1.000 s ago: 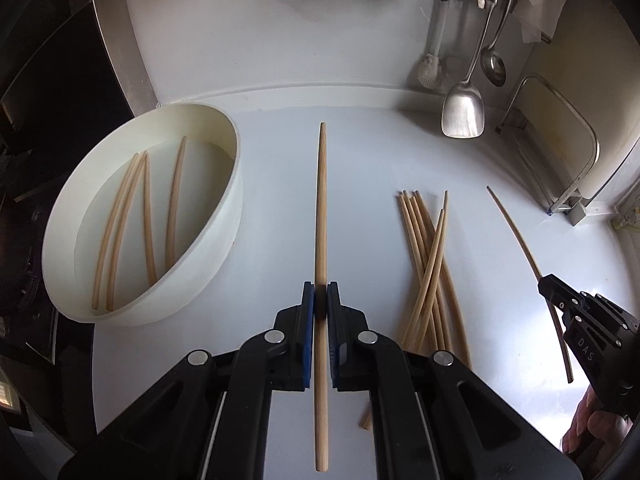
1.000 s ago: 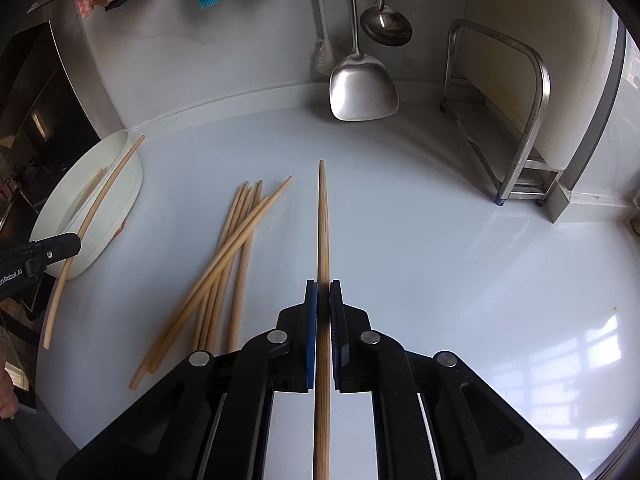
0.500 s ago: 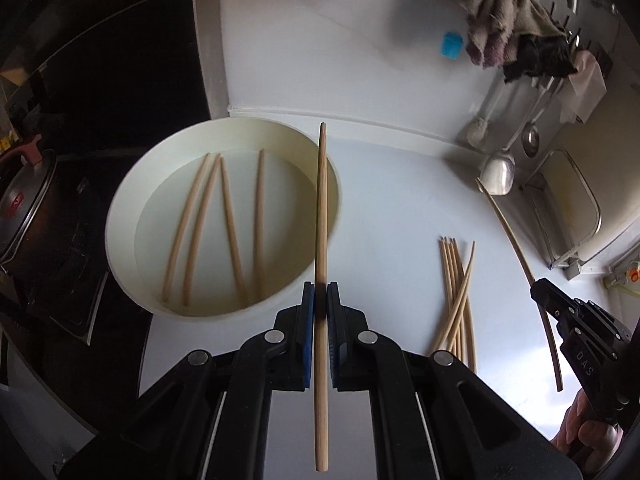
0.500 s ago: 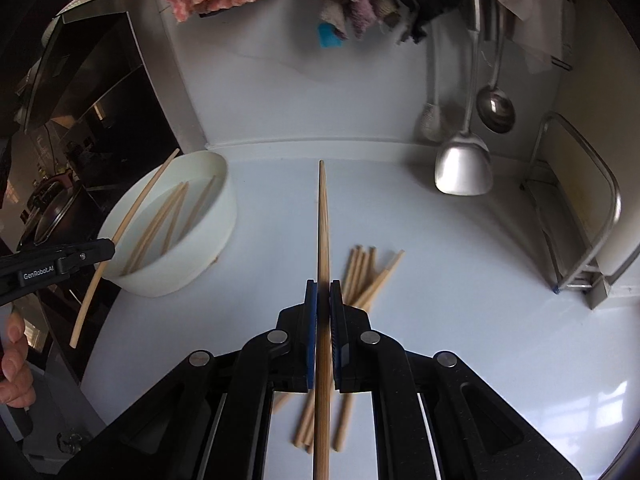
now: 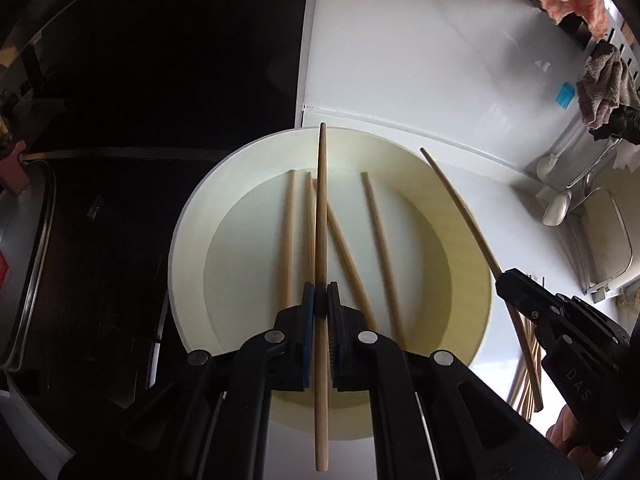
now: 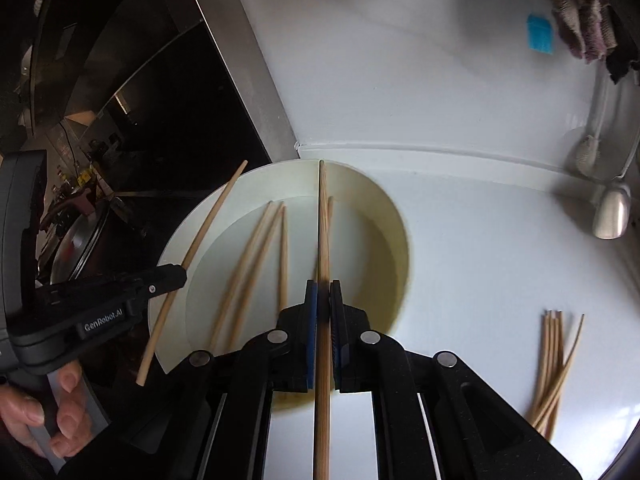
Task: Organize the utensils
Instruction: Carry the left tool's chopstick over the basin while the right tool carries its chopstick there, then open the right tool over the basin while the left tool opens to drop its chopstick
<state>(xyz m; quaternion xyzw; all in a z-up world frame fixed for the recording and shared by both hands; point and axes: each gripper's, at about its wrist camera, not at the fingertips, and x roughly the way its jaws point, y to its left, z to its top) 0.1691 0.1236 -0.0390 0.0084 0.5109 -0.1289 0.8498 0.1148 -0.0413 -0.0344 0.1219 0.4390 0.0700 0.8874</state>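
1. Both of your grippers have moved from over the counter to above the white bowl [image 5: 188,248], each carrying its stick along.
2. Your left gripper [image 5: 320,300]: clamped on one chopstick [image 5: 321,208], held over the bowl.
3. Your right gripper [image 6: 323,300]: clamped on a second chopstick [image 6: 323,220].
4. Bowl contents: four chopsticks [image 5: 382,248] lying flat.
5. Counter [image 6: 480,260]: loose chopstick pile [image 6: 554,360], well apart from the bowl.

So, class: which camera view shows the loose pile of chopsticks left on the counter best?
The right wrist view: the pile of chopsticks lies in the open on the white counter. In the left wrist view the right gripper hides most of it.
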